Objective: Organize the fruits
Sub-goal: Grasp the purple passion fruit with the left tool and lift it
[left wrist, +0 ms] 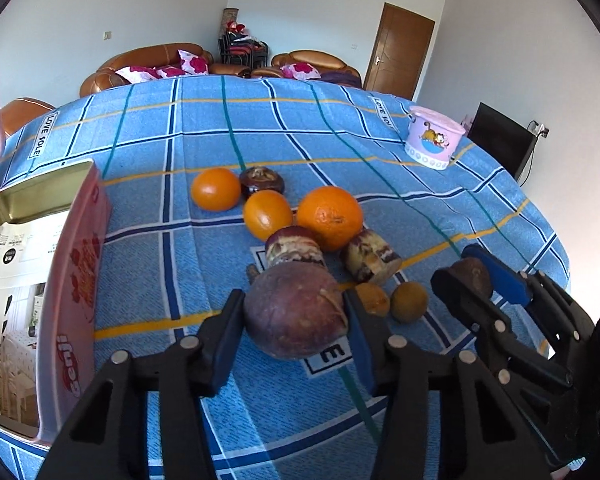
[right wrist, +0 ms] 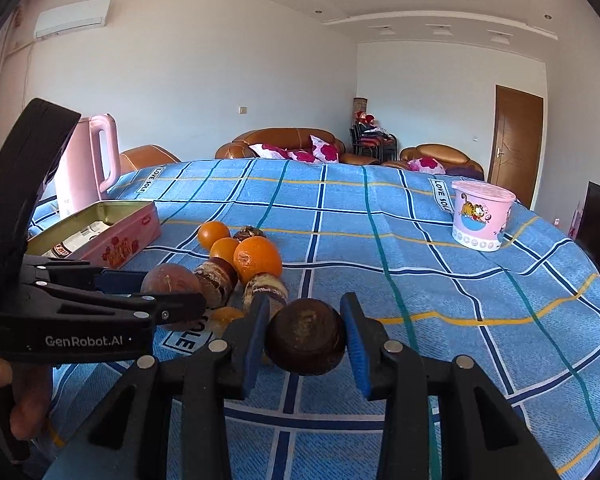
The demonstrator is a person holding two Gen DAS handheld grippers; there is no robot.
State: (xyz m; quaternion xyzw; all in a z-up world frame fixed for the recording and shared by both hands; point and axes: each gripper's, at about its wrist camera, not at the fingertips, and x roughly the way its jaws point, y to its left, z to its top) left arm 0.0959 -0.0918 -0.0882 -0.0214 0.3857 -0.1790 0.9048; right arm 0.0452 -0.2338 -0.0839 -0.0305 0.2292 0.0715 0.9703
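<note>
My left gripper [left wrist: 294,316] is shut on a large purple-brown round fruit [left wrist: 294,320], held just above the blue checked cloth; it also shows in the right wrist view [right wrist: 171,280]. My right gripper [right wrist: 305,338] is shut on a small dark brown round fruit [right wrist: 305,336], seen from the left wrist view too [left wrist: 472,278]. Behind lie three oranges [left wrist: 330,216], two cut sugarcane pieces [left wrist: 370,256], a dark mangosteen [left wrist: 262,180] and two small brownish fruits [left wrist: 409,302].
An open pink tin box [left wrist: 76,280] stands at the left, also in the right wrist view [right wrist: 112,236]. A pink cartoon tub [right wrist: 482,216] sits at the far right. A pink kettle [right wrist: 88,160] stands at the back left.
</note>
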